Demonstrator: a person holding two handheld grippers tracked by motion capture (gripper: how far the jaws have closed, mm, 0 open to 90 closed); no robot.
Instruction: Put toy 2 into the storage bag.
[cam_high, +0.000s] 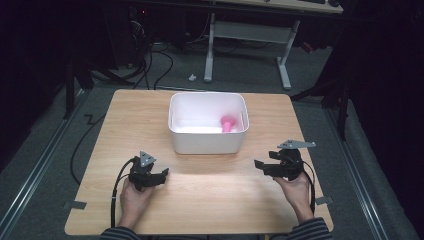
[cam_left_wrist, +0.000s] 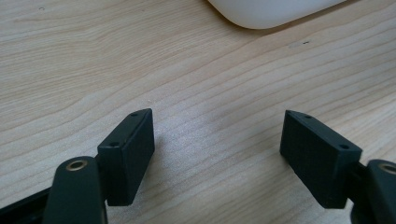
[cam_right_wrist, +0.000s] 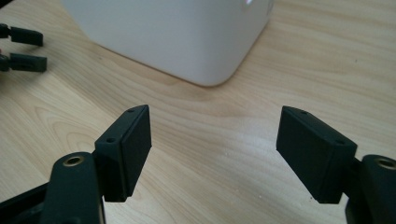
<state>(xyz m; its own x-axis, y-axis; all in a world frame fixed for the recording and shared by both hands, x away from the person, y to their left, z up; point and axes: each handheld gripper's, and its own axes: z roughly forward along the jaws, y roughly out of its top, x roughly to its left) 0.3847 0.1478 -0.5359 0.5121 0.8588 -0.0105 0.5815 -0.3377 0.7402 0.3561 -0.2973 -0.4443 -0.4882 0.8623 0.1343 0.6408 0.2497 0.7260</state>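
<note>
Pink rounded plastic object (cam_high: 228, 123) in white plastic bin (cam_high: 181, 140), nearer right gripper (cam_high: 261, 165) than left gripper (cam_high: 164, 174); both jaws open, empty.

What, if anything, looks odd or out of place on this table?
Nothing stands out. The white bin sits upright and square on the wooden table, with a pink object lying inside it. The left gripper and right gripper are both open and empty. No spills or damage.

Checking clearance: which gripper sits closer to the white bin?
The left gripper. It rests just off the white bin's front-left corner, while the right gripper sits farther out toward the table's right side. Both are open, holding nothing.
</note>
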